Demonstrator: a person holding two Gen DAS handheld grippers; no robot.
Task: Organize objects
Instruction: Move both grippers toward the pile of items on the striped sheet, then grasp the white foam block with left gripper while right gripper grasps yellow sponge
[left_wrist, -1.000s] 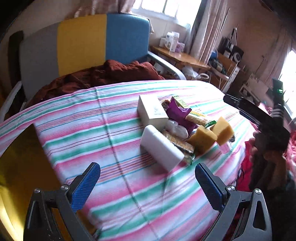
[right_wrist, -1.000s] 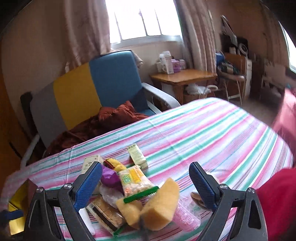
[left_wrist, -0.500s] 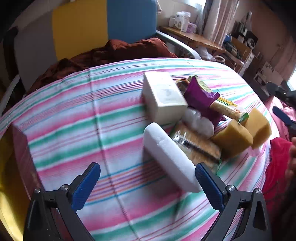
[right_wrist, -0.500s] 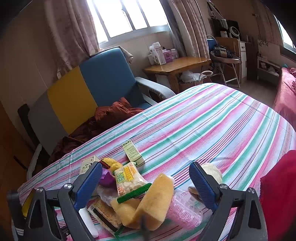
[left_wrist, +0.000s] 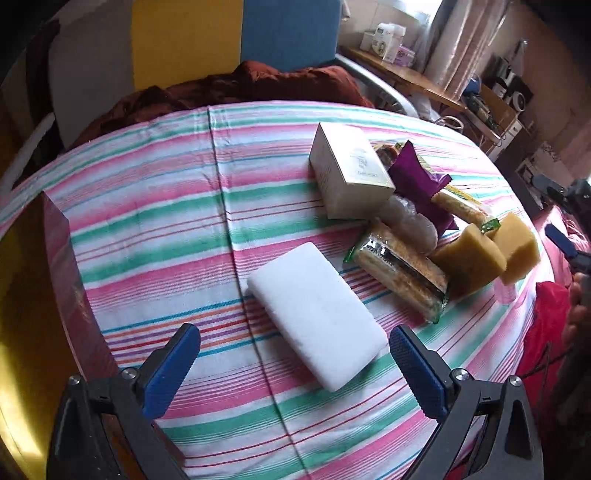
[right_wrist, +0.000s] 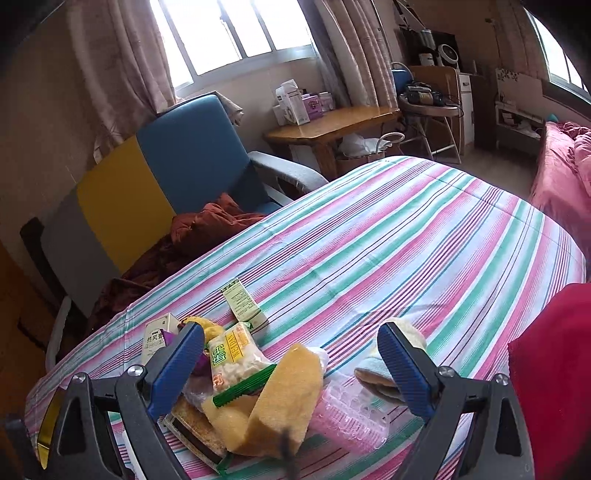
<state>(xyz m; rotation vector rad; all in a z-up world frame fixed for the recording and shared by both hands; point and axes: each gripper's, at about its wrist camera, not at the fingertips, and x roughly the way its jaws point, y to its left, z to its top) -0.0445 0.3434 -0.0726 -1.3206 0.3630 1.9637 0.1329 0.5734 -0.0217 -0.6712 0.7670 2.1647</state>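
Observation:
A white foam block (left_wrist: 314, 314) lies on the striped tablecloth (left_wrist: 166, 221), just ahead of my open left gripper (left_wrist: 293, 363), whose blue pads flank its near end without touching. Beyond it a pile holds a cream box (left_wrist: 349, 173), a purple wrapper (left_wrist: 417, 184), a cracker packet (left_wrist: 399, 273) and two yellow sponges (left_wrist: 469, 258). My right gripper (right_wrist: 291, 365) is open above the same pile, over a yellow sponge (right_wrist: 284, 395), a rice-snack bag (right_wrist: 232, 358) and a pink plastic cup (right_wrist: 347, 413).
A small green-and-white box (right_wrist: 242, 302) lies apart from the pile. A cloth-like pale item (right_wrist: 384, 369) sits by the right finger. A yellow and blue armchair (right_wrist: 155, 177) with a brown blanket stands behind the table. A dark red box edge (left_wrist: 62, 258) stands at left.
My left gripper has moved forward and down toward the white foam block, which now lies between its fingertips. The right gripper has risen slightly and tilted, showing more of the table.

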